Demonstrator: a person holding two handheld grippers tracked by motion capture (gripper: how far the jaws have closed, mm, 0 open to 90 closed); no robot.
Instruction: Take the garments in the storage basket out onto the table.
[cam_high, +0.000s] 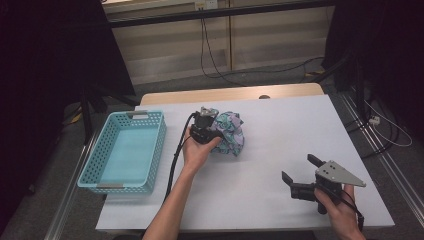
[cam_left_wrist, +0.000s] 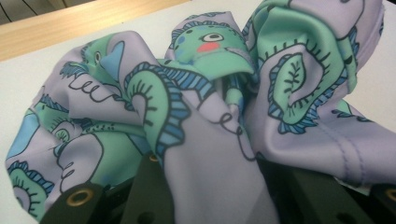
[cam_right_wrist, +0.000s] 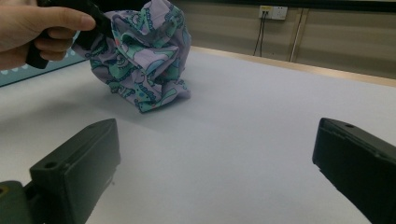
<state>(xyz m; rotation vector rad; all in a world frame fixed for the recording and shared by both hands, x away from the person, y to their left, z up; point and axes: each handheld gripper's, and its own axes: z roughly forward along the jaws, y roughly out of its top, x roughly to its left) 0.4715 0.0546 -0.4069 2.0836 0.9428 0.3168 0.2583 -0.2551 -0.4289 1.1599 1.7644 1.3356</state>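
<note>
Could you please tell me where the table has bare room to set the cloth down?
The white table is bare right of the patterned cloth, up to its far and right edges, and along the near edge between both forearms. The turquoise basket is empty. It is crowded around the left gripper and right gripper.

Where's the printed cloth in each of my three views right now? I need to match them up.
High view: printed cloth bunched at table centre, right of the turquoise basket, at the left claw.
Left gripper view: cloth close up, pinched between the jaws.
Right gripper view: upper left, beside the hand.
Shared landmark: white table top.
</note>
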